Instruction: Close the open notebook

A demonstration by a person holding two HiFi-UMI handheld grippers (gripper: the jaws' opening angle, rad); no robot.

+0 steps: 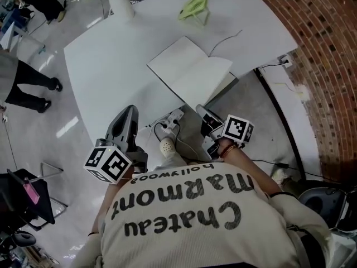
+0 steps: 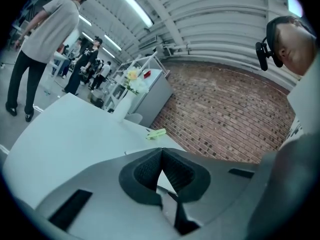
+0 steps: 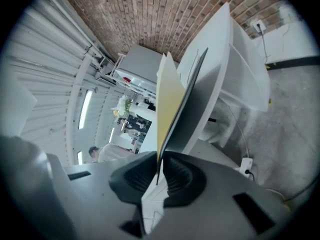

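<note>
A: What's over on the far left?
B: A person [image 1: 25, 85] in dark trousers stands on the floor beside the white table [image 1: 106, 66]. A white vase [image 1: 120, 4] with flowers sits at the table's far left corner.
A: And the left gripper [image 2: 161, 151]?
B: It hangs off the table's near side, over the floor. Its pads meet at the tips with nothing between them, so it's closed and empty. Just right of it a power strip [image 1: 174, 118] lies on the floor.
A: Where's the notebook [image 1: 189, 71]?
B: It lies open on the near right part of the table, blank pages up, with its near corner at the table's edge. Beyond it a green plastic stand [image 1: 195, 7] sits near the far edge, well apart from it. A thin cable [image 1: 226, 41] curls on the tabletop just past the notebook.
A: The right gripper [image 3: 158, 156]?
B: It's at that near corner. In the right gripper view a thin edge of the notebook runs straight in between its pads, and they're clamped on it.
A: And further right?
B: A brick wall [image 1: 326, 49]
</note>
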